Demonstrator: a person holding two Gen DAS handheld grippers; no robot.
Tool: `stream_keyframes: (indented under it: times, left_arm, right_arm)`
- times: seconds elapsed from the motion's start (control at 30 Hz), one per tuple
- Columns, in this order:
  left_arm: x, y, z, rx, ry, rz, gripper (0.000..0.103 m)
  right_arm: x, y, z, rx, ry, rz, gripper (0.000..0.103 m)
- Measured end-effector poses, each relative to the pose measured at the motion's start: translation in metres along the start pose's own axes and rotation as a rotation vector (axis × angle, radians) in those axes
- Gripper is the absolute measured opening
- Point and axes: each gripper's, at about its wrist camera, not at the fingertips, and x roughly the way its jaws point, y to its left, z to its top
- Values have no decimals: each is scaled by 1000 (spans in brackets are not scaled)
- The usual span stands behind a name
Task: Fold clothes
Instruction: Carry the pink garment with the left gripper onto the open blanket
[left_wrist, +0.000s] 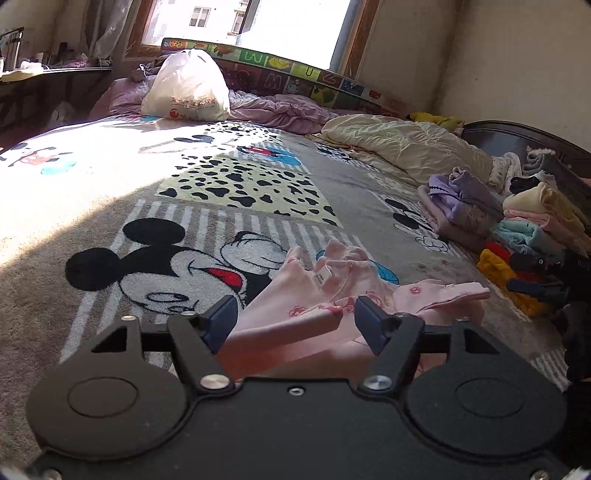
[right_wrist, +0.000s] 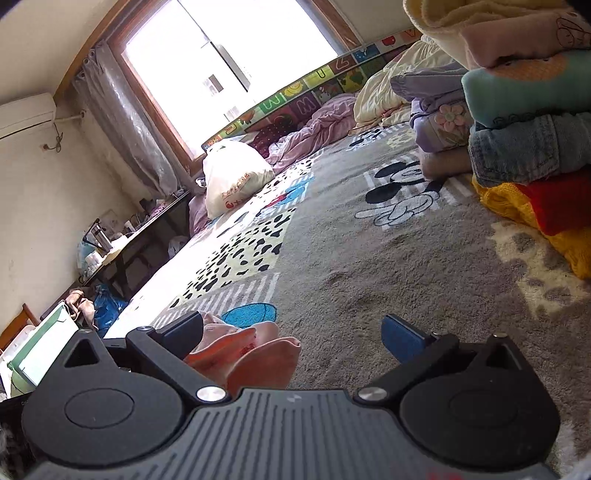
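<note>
A small pink garment (left_wrist: 314, 295) with flower prints and a white tag lies crumpled on the Mickey Mouse blanket (left_wrist: 184, 206). My left gripper (left_wrist: 295, 317) is open, low over the blanket, with a fold of the pink cloth lying between its blue pads (left_wrist: 221, 321). In the right wrist view the same pink garment (right_wrist: 251, 350) lies by the left finger of my right gripper (right_wrist: 295, 332), which is open wide over the grey blanket (right_wrist: 369, 277). Nothing is pinched in either gripper.
A stack of folded clothes (left_wrist: 528, 236) stands at the right and looms close in the right wrist view (right_wrist: 517, 110). A white plastic bag (left_wrist: 188, 88), a purple quilt (left_wrist: 280, 110) and a cream quilt (left_wrist: 406, 144) lie at the far side. A dark desk (right_wrist: 140, 236) stands left of the bed.
</note>
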Motion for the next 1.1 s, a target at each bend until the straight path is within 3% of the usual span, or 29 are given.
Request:
stream_keyframes:
  times: [0.1, 0.23, 0.3, 0.4, 0.47, 0.57, 0.63, 0.67, 0.73, 0.8, 0.9, 1.1]
  left_arm:
    - [5, 3, -2, 0, -4, 3, 69]
    - [14, 15, -4, -1, 11, 29, 65]
    - [21, 26, -4, -31, 42, 44, 26]
    - [26, 50, -4, -137, 68, 127, 12]
    - [24, 70, -3, -218, 66, 223, 12]
    - [14, 85, 1, -293, 18, 243, 15]
    - [7, 87, 4, -320, -20, 217, 32]
    - [3, 88, 6, -332, -39, 200, 50]
    - [4, 89, 13, -342, -45, 147, 54]
    - [12, 89, 25, -310, -44, 127, 54]
    - [31, 91, 47, -235, -17, 89, 54]
    - [78, 83, 76, 6, 151, -86, 54]
  right_arm:
    - [23, 27, 26, -123, 74, 24, 88]
    - [65, 66, 57, -289, 198, 70, 84]
    - [90, 83, 67, -366, 270, 82, 84]
    - [125, 100, 64, -461, 385, 79, 84]
    - [144, 101, 57, -483, 458, 80, 84]
    - [172, 102, 46, -515, 567, 82, 83]
    - [188, 100, 40, -521, 629, 88, 82]
    - [192, 97, 37, -509, 644, 97, 79]
    - [198, 91, 33, -482, 667, 123, 76]
    - [200, 87, 32, -467, 679, 163, 70]
    - [203, 85, 33, -469, 695, 209, 70]
    - [213, 88, 45, -498, 723, 286, 68]
